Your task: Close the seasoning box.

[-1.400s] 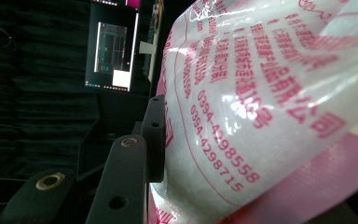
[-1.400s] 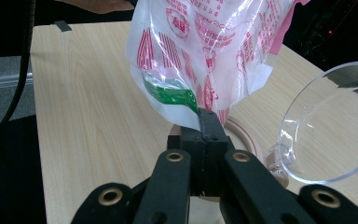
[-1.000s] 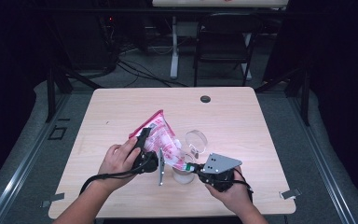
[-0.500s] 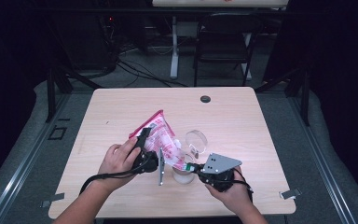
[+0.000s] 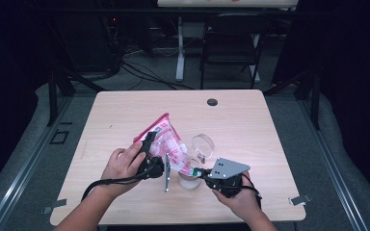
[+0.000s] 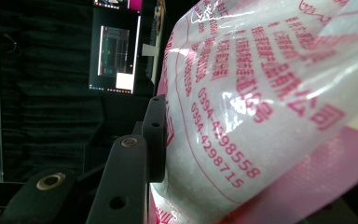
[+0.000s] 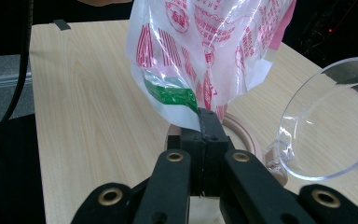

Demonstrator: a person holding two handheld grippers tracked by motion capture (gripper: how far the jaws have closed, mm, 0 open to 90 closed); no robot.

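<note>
Wooden table (image 5: 125, 115), seen from above, with the work gathered near the middle of its near edge. A pink-and-white printed plastic bag (image 5: 166, 139) of white granules is held tilted above the table, its long axis running from a raised pink end, toward the far left corner, down to a low corner pointing at the near edge. The left gripper (image 5: 153, 155) clamps the bag across its bulging middle; in the left gripper view one black jaw presses into the bag's (image 6: 270, 107) side. The right gripper (image 5: 198, 174), jaws fully closed, pinches the bag's lowest green-printed corner (image 7: 182, 100). Directly below that corner stands a clear jar (image 5: 189, 180) with a pale rim (image 7: 242, 130) and white contents, its hinged glass lid (image 5: 203, 144) swung open toward the far right. The relation that governs the coming move: the bag's low corner lies just over the jar mouth, between the two grippers, with the right gripper nearer the jar. Judged from this, pouring requires the corner to stay centred over the rim while the left gripper raises the upper end.
</note>
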